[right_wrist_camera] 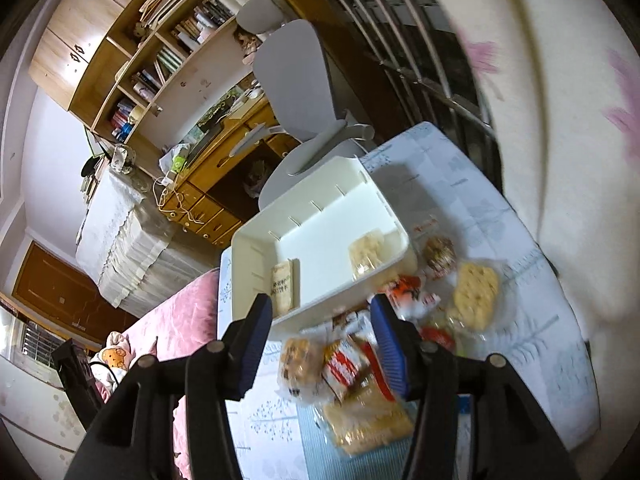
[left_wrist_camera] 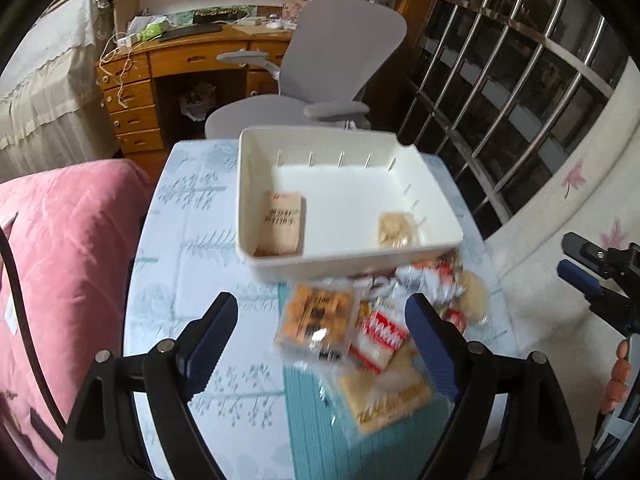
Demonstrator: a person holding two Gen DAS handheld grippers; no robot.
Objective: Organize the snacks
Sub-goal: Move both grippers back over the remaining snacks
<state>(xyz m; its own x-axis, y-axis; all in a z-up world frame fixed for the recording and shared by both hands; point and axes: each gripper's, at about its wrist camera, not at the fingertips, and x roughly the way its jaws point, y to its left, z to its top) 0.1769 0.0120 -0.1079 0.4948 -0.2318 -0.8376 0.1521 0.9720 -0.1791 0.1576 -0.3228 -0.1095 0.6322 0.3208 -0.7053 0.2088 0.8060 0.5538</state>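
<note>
Left gripper (left_wrist_camera: 322,334) hangs open and empty, right gripper (right_wrist_camera: 322,338) too, over the snack pile (left_wrist_camera: 372,328) at the table's near edge. Two packets lie in the white bin (left_wrist_camera: 440,188). Next: pick another packet, probably.

A lived-in home bedroom: a pink quilt (left_wrist_camera: 68,248) on the bed, a wooden desk (left_wrist_camera: 168,76) with drawers, a grey swivel chair (left_wrist_camera: 320,72), crowded bookshelves (right_wrist_camera: 160,60), and a barred window (left_wrist_camera: 512,80).
</note>
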